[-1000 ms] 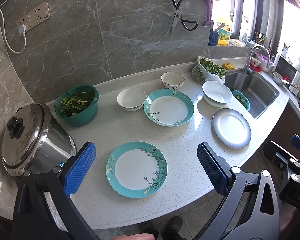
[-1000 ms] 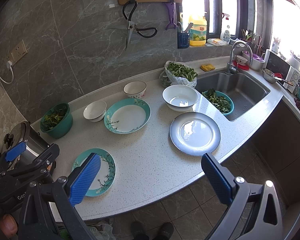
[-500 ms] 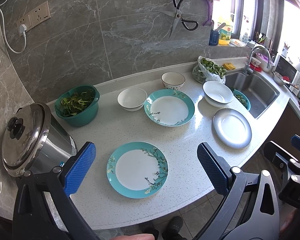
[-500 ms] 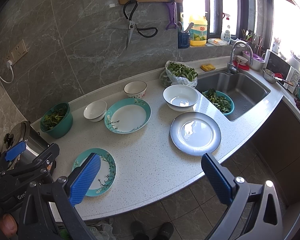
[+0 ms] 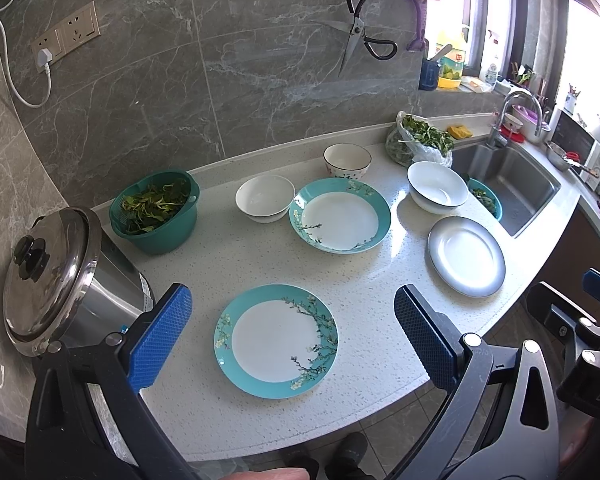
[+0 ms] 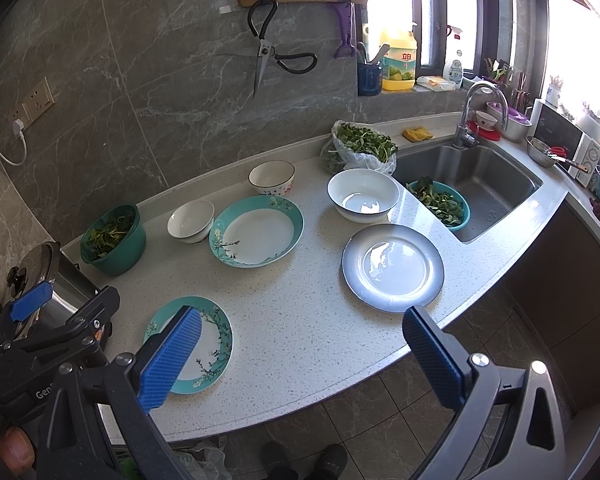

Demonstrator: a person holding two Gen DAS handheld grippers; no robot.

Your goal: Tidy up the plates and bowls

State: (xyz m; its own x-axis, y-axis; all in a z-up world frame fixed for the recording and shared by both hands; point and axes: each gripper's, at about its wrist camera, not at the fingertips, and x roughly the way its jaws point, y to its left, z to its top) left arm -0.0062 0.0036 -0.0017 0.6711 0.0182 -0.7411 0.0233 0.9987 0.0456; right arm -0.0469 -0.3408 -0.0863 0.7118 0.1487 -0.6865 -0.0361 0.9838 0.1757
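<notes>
A teal-rimmed floral plate [image 5: 276, 340] lies near the counter's front edge, between the fingers of my open, empty left gripper [image 5: 296, 340], which hovers above it. A second teal floral plate [image 5: 340, 216] lies behind it, with a small white bowl [image 5: 265, 198] and a patterned bowl [image 5: 347, 160] further back. A large white bowl [image 6: 363, 195] and a grey-rimmed plate [image 6: 393, 267] lie near the sink. My right gripper [image 6: 300, 352] is open and empty above the counter's front edge, short of the grey plate.
A steel pot with lid [image 5: 56, 276] stands at the left. A green basin of greens [image 5: 156, 210] sits behind it. A bag of greens [image 6: 360, 148], the sink [image 6: 480, 184] and a teal colander of greens [image 6: 440, 204] are at the right. Scissors [image 6: 268, 48] hang on the wall.
Both views have shifted very slightly; the dishes have not moved and both grippers stay open.
</notes>
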